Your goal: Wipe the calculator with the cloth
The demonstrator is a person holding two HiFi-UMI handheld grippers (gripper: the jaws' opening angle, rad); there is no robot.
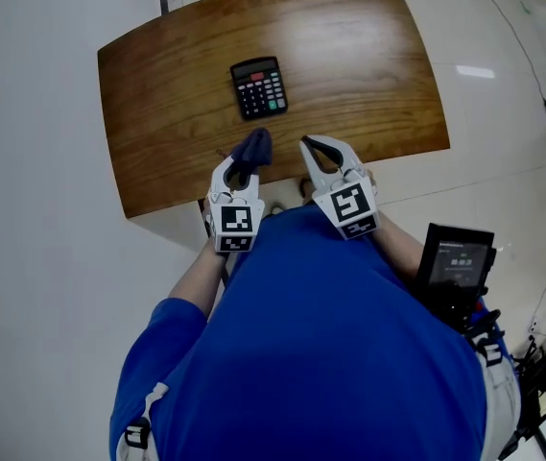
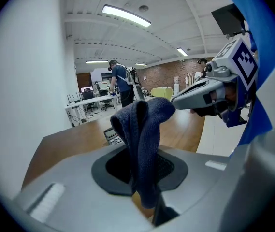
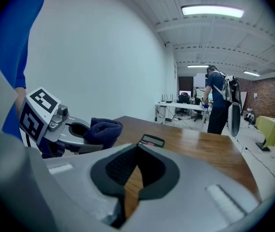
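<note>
Here, the left gripper's point(image 1: 237, 173) jaws pinch the dark cloth point(image 1: 254, 148) over the tabletop's point(image 1: 368, 75) near edge, the right gripper's point(image 1: 311, 148) jaws closed and empty, the calculator point(image 1: 258, 88) face-up well ahead: a pose fitting wiping either due or done.

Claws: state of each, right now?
Left claw: shut on the dark blue knitted cloth.
Right claw: shut, with nothing between its jaws.

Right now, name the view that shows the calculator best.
Head view: the whole calculator lies keys-up on the table. The left gripper view shows only a corner behind the cloth; the right gripper view sees it foreshortened.
</note>
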